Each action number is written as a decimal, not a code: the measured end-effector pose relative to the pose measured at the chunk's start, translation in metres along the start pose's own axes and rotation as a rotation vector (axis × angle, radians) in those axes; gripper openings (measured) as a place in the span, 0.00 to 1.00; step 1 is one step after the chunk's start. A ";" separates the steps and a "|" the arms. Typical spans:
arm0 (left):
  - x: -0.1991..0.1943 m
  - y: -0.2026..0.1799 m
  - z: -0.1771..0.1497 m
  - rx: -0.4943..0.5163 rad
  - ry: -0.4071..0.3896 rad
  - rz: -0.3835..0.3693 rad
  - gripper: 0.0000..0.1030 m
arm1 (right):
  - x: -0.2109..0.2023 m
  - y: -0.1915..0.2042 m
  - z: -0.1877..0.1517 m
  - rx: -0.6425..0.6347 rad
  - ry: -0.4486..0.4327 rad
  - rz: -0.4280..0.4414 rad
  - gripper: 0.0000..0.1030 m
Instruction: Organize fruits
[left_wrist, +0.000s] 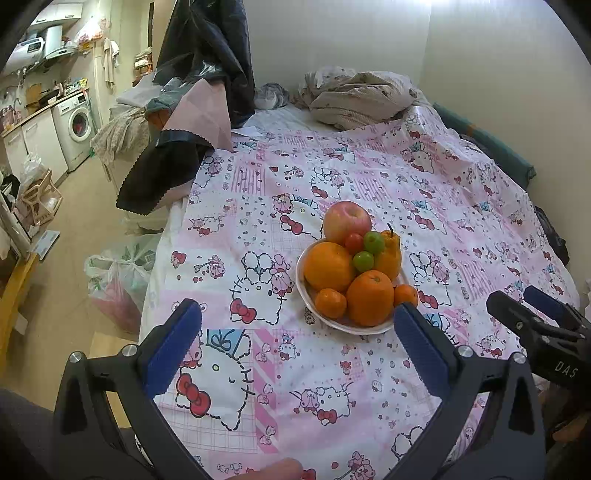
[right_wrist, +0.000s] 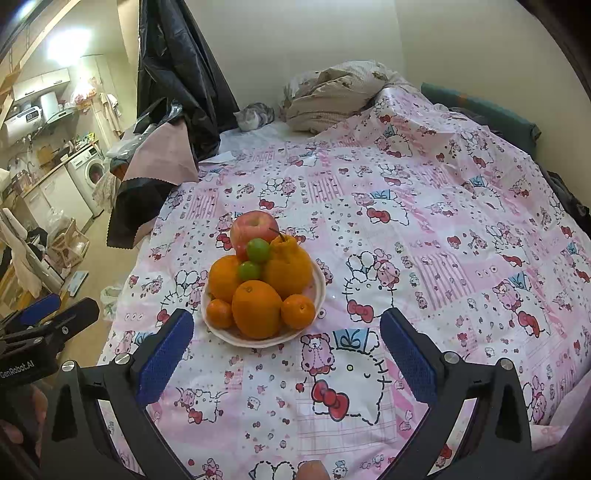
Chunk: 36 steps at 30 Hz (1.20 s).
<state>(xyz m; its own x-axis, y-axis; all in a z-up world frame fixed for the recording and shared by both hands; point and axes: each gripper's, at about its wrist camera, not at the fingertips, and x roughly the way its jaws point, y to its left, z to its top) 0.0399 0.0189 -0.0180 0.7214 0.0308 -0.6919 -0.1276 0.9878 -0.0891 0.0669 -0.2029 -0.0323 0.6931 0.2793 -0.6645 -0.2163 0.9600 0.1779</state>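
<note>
Both my grippers, left (left_wrist: 297, 321) and right (right_wrist: 286, 332), hover spread wide and empty over the pink bedsheet (right_wrist: 424, 229), just short of the plate (left_wrist: 306, 295). All the fruit (right_wrist: 258, 280) sits heaped there, apple (left_wrist: 347, 219) behind; this fits either a finished pile or one awaiting sorting.

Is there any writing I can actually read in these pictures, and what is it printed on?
"DAS": white letters on the black body of the right gripper, seen from the left wrist camera.
"GenRobot.AI": white letters on the black body of the left gripper, seen from the right wrist camera.
The water heater's display is too small to read.
</note>
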 end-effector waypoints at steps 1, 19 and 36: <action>0.000 0.000 0.000 0.000 0.000 0.000 1.00 | 0.000 0.000 0.000 0.001 0.000 0.000 1.00; -0.001 -0.001 0.001 -0.003 -0.002 -0.001 1.00 | -0.002 0.003 0.002 -0.010 -0.008 -0.003 1.00; -0.003 -0.002 0.001 -0.005 -0.004 0.003 1.00 | -0.003 0.003 0.003 -0.024 -0.009 0.010 1.00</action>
<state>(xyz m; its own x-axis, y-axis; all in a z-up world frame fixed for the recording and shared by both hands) 0.0387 0.0173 -0.0156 0.7234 0.0344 -0.6896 -0.1334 0.9869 -0.0907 0.0665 -0.2010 -0.0281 0.6970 0.2888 -0.6563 -0.2393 0.9565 0.1668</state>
